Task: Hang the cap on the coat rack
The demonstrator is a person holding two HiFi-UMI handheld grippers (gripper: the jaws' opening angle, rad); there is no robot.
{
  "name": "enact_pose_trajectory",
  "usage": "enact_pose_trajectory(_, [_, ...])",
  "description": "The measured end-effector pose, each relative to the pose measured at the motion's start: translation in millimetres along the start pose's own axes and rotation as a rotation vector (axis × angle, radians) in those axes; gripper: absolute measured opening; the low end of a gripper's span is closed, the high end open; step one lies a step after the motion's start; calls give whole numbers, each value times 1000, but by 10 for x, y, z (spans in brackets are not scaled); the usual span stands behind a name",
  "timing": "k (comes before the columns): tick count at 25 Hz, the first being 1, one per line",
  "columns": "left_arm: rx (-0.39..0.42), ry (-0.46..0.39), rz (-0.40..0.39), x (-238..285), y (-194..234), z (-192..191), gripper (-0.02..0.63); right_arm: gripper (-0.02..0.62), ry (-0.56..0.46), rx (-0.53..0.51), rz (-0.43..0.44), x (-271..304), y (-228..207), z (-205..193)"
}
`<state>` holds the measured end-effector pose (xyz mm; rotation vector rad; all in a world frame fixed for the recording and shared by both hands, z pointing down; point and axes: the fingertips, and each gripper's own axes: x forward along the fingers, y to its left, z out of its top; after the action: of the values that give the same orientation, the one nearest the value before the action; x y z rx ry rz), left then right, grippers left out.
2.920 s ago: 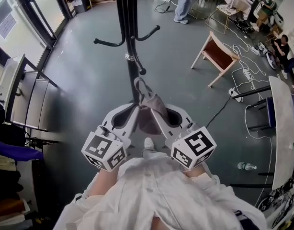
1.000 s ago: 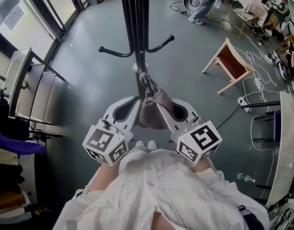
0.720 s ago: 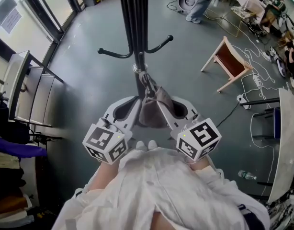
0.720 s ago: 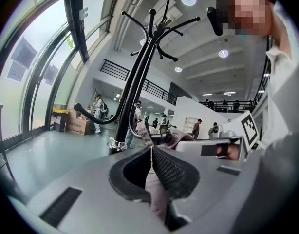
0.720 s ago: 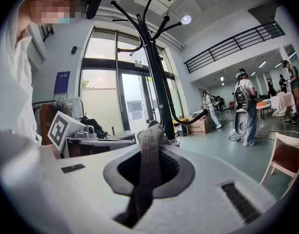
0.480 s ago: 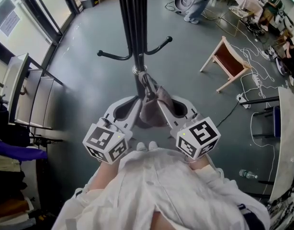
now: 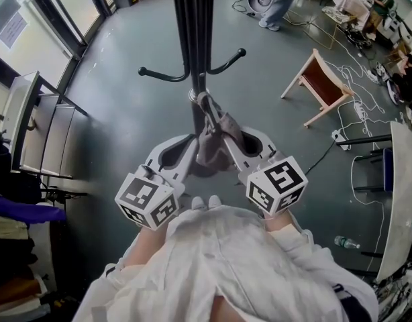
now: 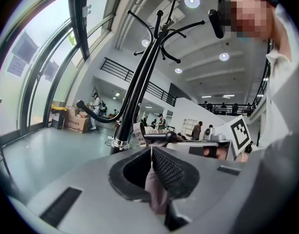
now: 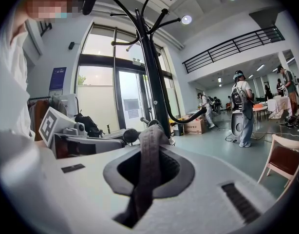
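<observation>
The cap (image 7: 218, 145), limp and grey-brown, hung between the two tools close in front of the coat rack (image 7: 194, 25), with its back strap (image 7: 207, 106) lifted toward the pole. The left tongs (image 8: 150, 161) were pressed together on a fold of the cloth. The right tongs (image 9: 148, 156) were pinching the strap, which ran up out of their pads as a flat band. Gripped from both sides like that, the strap loop was likely being stretched open so that it could slip over the short knobbed peg (image 9: 128, 135) just beyond the right tongs. Whether the loop already touched that peg could not be told. The cap's weight seemed to rest on the tongs, so the hanging was judged not yet done. Longer curved hooks (image 7: 160, 75) branched from the pole above the grey floor (image 7: 125, 126).
</observation>
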<state>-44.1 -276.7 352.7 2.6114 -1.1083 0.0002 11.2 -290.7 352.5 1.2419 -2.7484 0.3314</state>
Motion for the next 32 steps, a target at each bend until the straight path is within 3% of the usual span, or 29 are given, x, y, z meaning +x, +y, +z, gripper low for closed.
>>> enact_pose_trajectory(29, [-34, 34, -26, 204, 67, -92, 20, 15, 151, 81, 7, 250, -144, -469])
enact_pose_trajectory(32, [-35, 37, -23, 205, 89, -106, 20, 51, 153, 82, 19, 256, -91, -493])
